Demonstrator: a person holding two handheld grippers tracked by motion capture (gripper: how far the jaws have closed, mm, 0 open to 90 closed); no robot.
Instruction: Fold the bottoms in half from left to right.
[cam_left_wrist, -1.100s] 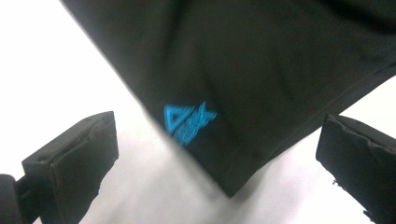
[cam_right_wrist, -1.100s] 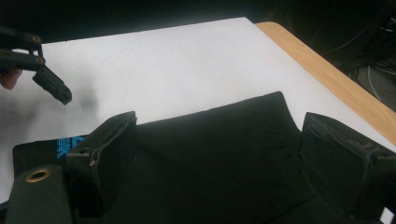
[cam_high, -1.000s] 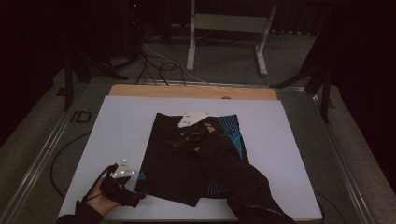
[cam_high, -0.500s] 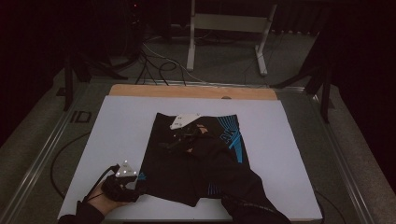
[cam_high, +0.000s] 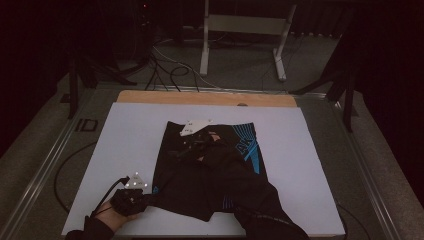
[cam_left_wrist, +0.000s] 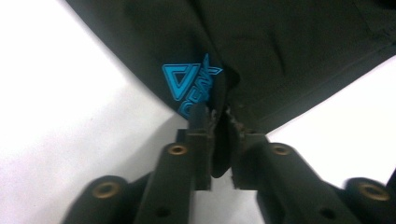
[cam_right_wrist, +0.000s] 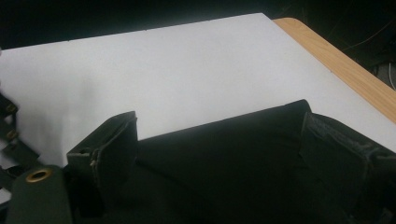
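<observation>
A pair of black shorts (cam_high: 215, 175) with blue graphics lies spread on the white sheet (cam_high: 135, 135). At the near left, my left gripper (cam_high: 146, 198) is shut on the hem of the shorts (cam_left_wrist: 280, 46), and a fold of cloth is pinched between its jaws (cam_left_wrist: 217, 116) just below a blue triangle logo (cam_left_wrist: 191, 86). My right gripper (cam_high: 182, 147), topped by a grey plate (cam_high: 195, 127), hovers over the far waistband end. Its jaws stand wide apart (cam_right_wrist: 219, 144) with the edge of the shorts (cam_right_wrist: 224, 158) lying between them.
The white sheet (cam_right_wrist: 163, 70) covers most of the table, leaving a wooden strip (cam_high: 210, 98) along the far edge. Metal rails (cam_high: 45, 165) run down both sides. Cables (cam_high: 170, 70) and a white stand (cam_high: 245, 30) sit on the floor beyond. A dark sleeve (cam_high: 270, 222) crosses the near right of the shorts.
My right gripper has slid a little to the left and farther along the waistband end. The left gripper has stayed put on the hem.
</observation>
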